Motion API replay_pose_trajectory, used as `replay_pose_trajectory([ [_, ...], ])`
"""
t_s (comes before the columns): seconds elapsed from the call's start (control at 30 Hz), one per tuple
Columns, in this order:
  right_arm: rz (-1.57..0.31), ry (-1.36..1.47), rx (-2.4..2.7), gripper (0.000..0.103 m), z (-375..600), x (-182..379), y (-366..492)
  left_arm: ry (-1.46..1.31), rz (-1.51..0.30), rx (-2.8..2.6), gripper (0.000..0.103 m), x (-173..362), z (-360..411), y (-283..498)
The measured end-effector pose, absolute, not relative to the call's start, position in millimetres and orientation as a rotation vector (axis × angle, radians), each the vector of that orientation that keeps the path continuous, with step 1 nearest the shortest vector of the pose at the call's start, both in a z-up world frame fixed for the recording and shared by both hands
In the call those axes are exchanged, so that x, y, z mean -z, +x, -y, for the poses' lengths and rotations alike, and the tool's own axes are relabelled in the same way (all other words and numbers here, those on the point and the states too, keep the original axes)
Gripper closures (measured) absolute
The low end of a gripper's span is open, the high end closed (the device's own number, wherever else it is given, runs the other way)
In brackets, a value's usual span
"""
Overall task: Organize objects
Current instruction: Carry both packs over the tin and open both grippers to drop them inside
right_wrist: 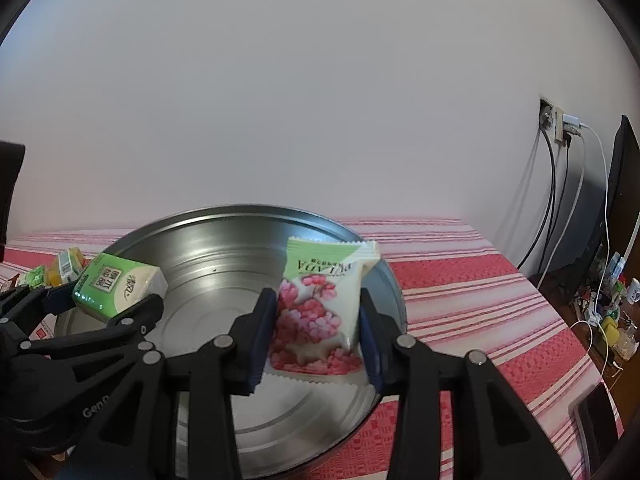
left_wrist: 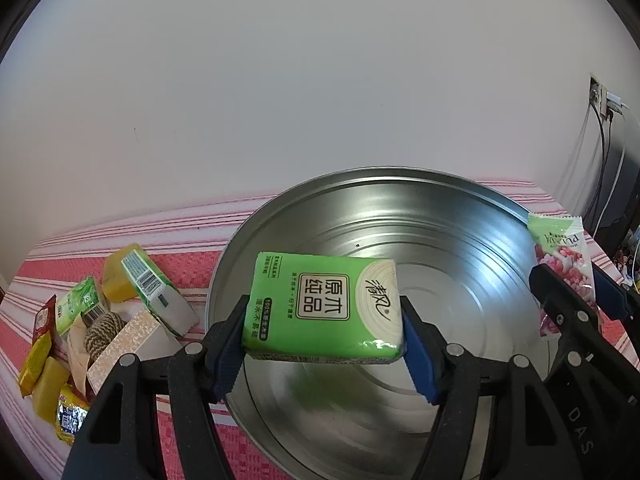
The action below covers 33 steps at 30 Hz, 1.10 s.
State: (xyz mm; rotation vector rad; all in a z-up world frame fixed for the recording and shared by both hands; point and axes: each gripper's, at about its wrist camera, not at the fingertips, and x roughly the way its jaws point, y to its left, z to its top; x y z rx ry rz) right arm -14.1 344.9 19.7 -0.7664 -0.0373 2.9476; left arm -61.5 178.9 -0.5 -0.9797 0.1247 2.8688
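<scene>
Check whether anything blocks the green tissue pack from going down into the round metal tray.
Nothing visible does: the green tissue pack, held in the left tool, hangs over bare floor of the round metal tray.

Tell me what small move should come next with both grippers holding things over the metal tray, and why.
Probably lower the left gripper a little and release: its green tissue pack hangs above the bare metal tray, while the right gripper holds the pink snack packet clear alongside.

A green tissue pack hangs level above the round metal tray. A white snack packet with pink print stands upright over the tray's right side.
</scene>
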Motion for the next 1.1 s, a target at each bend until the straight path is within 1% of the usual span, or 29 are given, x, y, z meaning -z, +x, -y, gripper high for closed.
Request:
replay_pose_trajectory([
  [0.1,0.047,-0.785,-2.949,0.062,-342.1,-17.6,-16.0,-0.958,-0.137,-2.891,0.032,1.0,-177.3,-60.8],
  [0.17,0.048,-0.782,-2.951,0.058,-341.8,-17.7,-16.2,-0.942,-0.148,-2.901,0.032,2.9,-178.1,-61.9],
  [0.23,0.040,-0.759,-2.957,0.037,-341.4,-19.7,-14.4,-0.934,-0.144,-2.900,0.031,2.8,-177.2,-62.6],
  [0.27,0.039,-0.741,-2.950,0.033,-341.6,-20.4,-13.1,-0.932,-0.129,-2.898,0.030,1.2,-175.5,-62.2],
  [0.33,0.040,-0.675,-2.923,0.015,-344.2,-24.0,-9.1,-0.916,-0.091,-2.909,0.024,-2.1,-170.9,-62.5],
  [0.4,-0.033,-0.610,-2.925,0.005,-352.8,-29.2,-3.6,-0.890,-0.061,-2.910,0.015,-6.9,-167.3,-60.2],
  [0.43,-0.073,-0.592,-2.933,0.002,-356.5,-30.8,-2.2,-0.875,-0.056,-2.912,0.012,-8.2,-167.2,-59.4],
  [0.47,-0.110,-0.579,-2.943,0.002,-359.4,-32.0,-1.3,-0.859,-0.056,-2.925,0.010,-10.2,-166.2,-57.3],
  [0.6,-0.166,-0.577,-2.948,0.002,-361.4,-32.5,-2.0,-0.797,-0.072,-2.970,0.009,-15.6,-160.7,-51.2],
  [0.87,-0.112,-0.585,-2.936,0.002,-354.2,-29.7,-0.1,-0.794,-0.033,-3.028,0.009,-13.8,-142.1,-45.7],
  [1.1,-0.127,-0.642,-2.916,0.002,-346.7,-27.2,-2.1,-0.826,-0.039,-3.063,0.009,-14.9,-120.4,-33.7],
])
